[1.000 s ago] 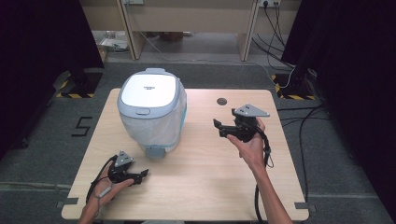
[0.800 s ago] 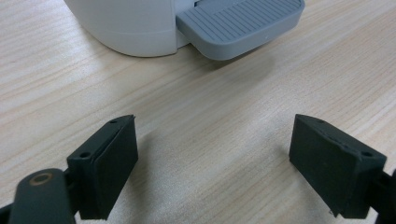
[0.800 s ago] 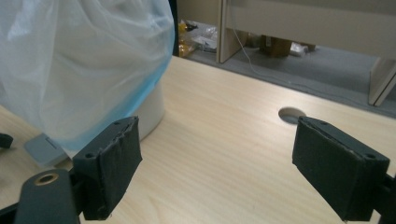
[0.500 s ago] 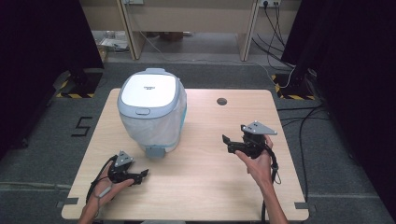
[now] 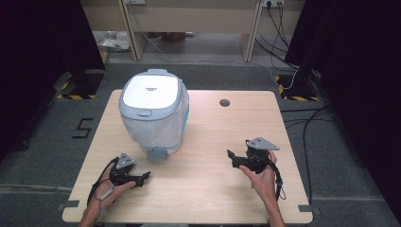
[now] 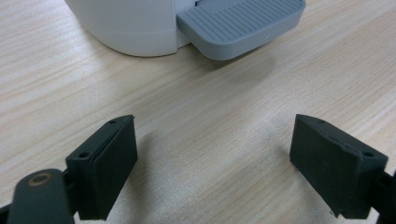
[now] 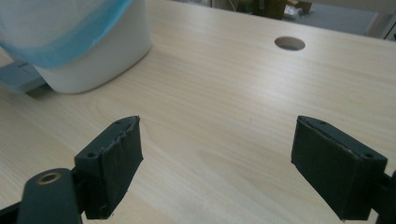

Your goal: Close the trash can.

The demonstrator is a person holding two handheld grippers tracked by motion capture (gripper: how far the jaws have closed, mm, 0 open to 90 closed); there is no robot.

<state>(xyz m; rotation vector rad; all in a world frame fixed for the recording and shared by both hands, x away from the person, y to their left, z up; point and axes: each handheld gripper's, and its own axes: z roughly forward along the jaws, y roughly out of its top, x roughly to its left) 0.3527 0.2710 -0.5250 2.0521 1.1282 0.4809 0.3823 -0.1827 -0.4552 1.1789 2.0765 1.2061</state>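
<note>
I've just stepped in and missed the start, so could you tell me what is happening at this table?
A person sits at a wooden table with a two-jaw gripper in each hand. A white pedal bin with a closed lid stands on the table, its grey foot pedal facing the person. The left gripper rests low near the pedal, and the right gripper hovers over bare wood farther off. Both have their fingers spread wide and hold nothing.

bin (image 6: 135, 23): upper body cut off by top edge in left gripper view | pedal (image 6: 238, 25): far end cropped beside bin | bin label (image 5: 151, 88): print on lid too small to read | left hand (image 5: 101, 196): forearm below it cut off by bottom edge, nearer than bin
</note>
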